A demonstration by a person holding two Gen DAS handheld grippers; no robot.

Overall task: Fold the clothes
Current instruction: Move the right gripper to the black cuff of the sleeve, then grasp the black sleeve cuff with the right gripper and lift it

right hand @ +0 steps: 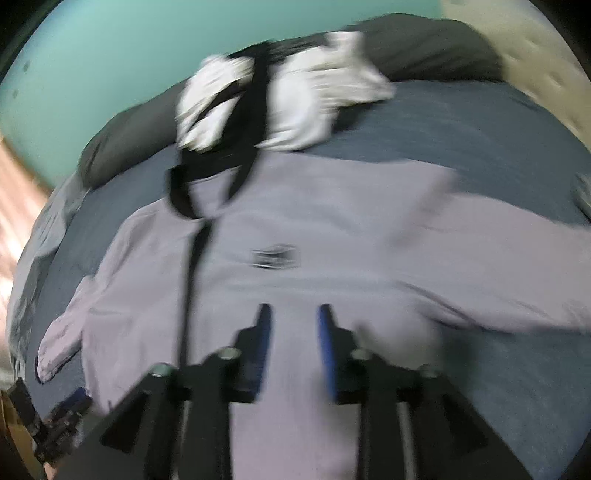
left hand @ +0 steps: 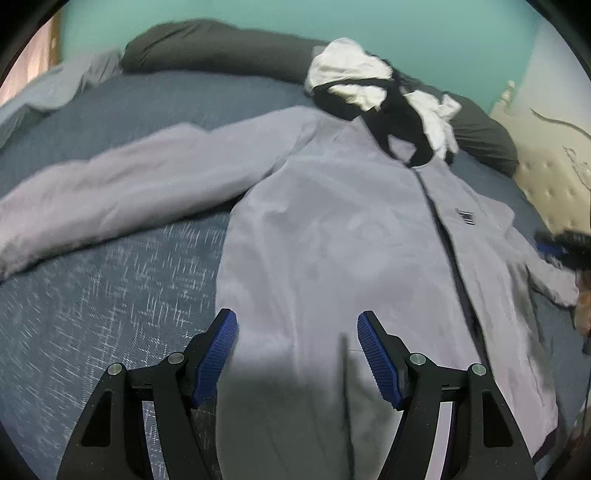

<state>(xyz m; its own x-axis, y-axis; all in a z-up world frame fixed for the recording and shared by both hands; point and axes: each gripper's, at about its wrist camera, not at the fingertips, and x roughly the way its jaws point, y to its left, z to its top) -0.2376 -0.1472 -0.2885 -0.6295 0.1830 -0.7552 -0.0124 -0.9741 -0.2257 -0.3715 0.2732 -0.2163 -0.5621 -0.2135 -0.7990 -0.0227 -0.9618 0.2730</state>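
A light lilac jacket [left hand: 332,236] with a black collar and black zipper lies front-up on the bed, one sleeve [left hand: 110,192] stretched out to the left. My left gripper [left hand: 297,321] hovers open over the jacket's lower half, nothing between its blue pads. At the right edge of the left wrist view, the right gripper [left hand: 561,251] is a blur beside the other sleeve. In the blurred right wrist view, my right gripper [right hand: 294,314] stands open above the jacket [right hand: 332,229] just below the chest logo [right hand: 275,255]. The left gripper [right hand: 62,417] shows at the bottom left.
A crumpled white and black garment [left hand: 354,81] lies just past the collar. Dark grey pillows [left hand: 207,48] line the far side of the blue-grey bed sheet [left hand: 92,295]. A beige tufted headboard [left hand: 546,184] rises on the right, and a teal wall [left hand: 406,26] stands behind.
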